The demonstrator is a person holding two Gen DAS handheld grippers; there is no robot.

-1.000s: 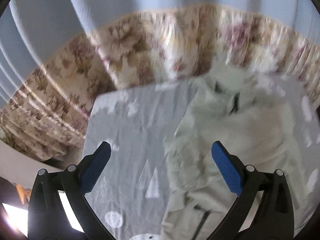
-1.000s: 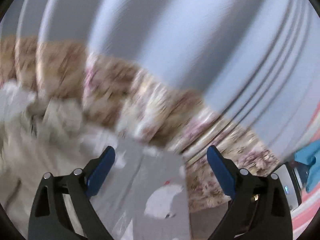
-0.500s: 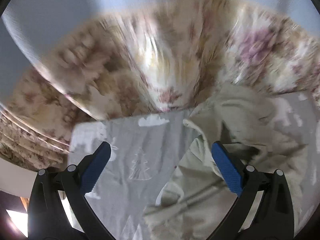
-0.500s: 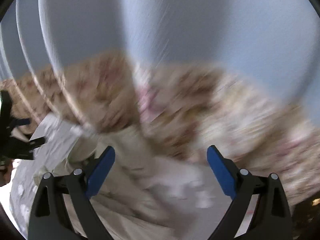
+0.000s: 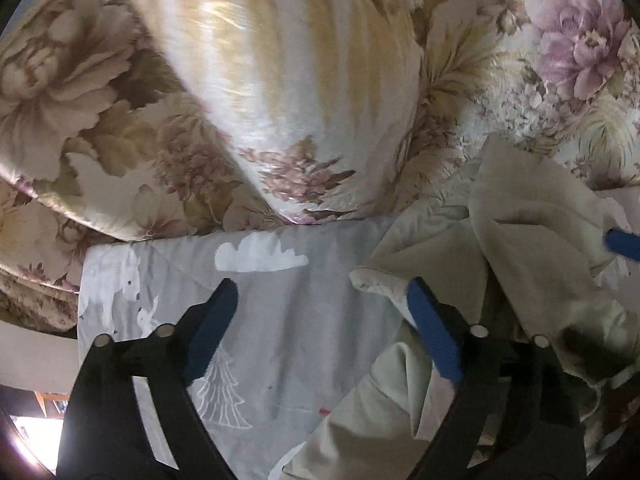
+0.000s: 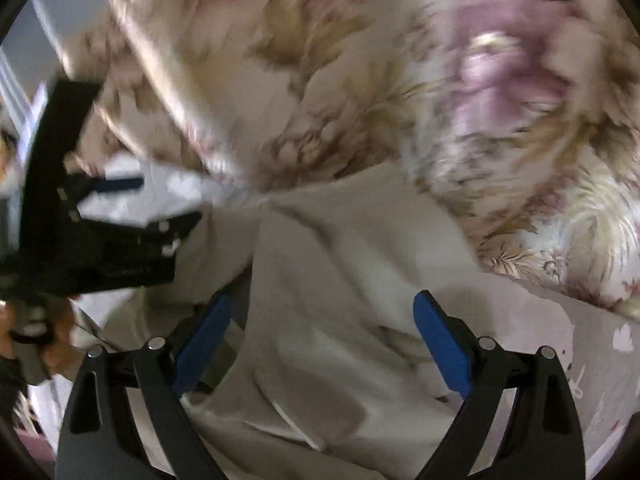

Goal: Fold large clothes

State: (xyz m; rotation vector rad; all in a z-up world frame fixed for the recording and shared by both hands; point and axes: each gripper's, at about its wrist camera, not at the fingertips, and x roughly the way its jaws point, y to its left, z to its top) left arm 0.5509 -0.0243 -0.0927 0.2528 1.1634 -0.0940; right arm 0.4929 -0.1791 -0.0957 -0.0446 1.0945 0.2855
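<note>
— Where do we stand with our two tongs?

— Our left gripper (image 5: 320, 320), jaws just narrowing but still spread, has only grey printed sheet (image 5: 288, 320) between them; one cream jacket (image 5: 520, 264) lies crumpled at its right pad. Our right gripper (image 6: 320, 340) straddles a jacket fold, spread, not pinching.

— And beyond?

— One floral quilt (image 5: 280, 100), bunched past the jacket.

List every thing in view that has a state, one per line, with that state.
Garment: cream, crumpled and unfolded on the grey sheet.
Sheet: spread flat, mostly smooth.
Floral cover: bunched in folds behind the sheet.
Left gripper: open, jaws have just been closing; a garment edge lies by one finger, nothing gripped.
Right gripper: open over the garment, nothing gripped.
</note>
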